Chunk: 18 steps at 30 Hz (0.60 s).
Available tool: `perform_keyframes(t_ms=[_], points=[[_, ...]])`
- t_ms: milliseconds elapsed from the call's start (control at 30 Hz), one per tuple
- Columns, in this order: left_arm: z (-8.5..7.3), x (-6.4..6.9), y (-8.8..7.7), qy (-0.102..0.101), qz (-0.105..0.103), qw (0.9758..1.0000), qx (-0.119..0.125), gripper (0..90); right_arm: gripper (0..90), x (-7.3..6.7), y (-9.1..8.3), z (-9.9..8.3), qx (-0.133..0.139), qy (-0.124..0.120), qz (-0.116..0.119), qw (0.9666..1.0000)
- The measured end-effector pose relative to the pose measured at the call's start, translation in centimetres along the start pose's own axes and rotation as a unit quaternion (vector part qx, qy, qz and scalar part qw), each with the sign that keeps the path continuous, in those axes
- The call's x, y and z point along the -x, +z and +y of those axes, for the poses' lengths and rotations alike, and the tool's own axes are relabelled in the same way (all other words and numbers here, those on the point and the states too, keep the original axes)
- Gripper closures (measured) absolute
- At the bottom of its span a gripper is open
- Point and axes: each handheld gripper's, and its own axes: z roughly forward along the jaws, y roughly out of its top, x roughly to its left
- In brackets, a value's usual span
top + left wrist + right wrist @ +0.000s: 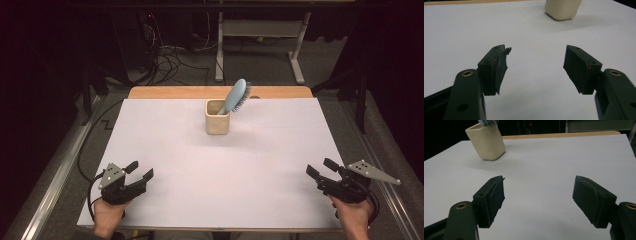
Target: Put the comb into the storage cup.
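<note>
My left hand-held gripper [141, 171] and my right hand-held gripper [318, 168] both gape wide, holding nothing, low over the white tabletop [200, 165], well apart from the cream square ceramic cup [217, 119]. A light-blue plastic hairbrush [236, 96] stands tilted in that cup.

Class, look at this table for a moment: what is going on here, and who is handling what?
A person sits at a white table with a claw in each hand. The left claw and the right claw both rest near the table's near corners, jaws open and holding nothing. Far from both, near the back of the table, a beige cup stands upright with a blue hairbrush leaning out of it. Nothing is being touched at this moment.
</note>
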Motion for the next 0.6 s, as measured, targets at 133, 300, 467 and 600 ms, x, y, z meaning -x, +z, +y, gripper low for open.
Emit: perform_keyframes(t_ms=[133, 300, 467, 600], points=[[0.0, 0.0, 0.0, 0.0, 0.0, 1.0, 0.0, 35.5, 26.1, 0.1, 0.0, -0.2, 0.001, 0.002, -0.004, 1.0], [0.0, 0.0, 0.0, 0.0, 0.0, 1.0, 0.0, 35.5, 26.0, 0.4, -0.1, -0.6, -0.001, 0.004, -0.011, 0.9999], [0.0, 0.0, 0.0, -0.001, 0.001, 1.0, 0.001, 35.5, 26.0, 0.7, -0.1, -1.1, -0.005, 0.009, -0.017, 0.9998], [0.0, 0.0, 0.0, -0.002, 0.0, 1.0, 0.001, 35.5, 26.0, 0.9, -0.1, -1.4, -0.006, 0.01, -0.021, 0.9997]])
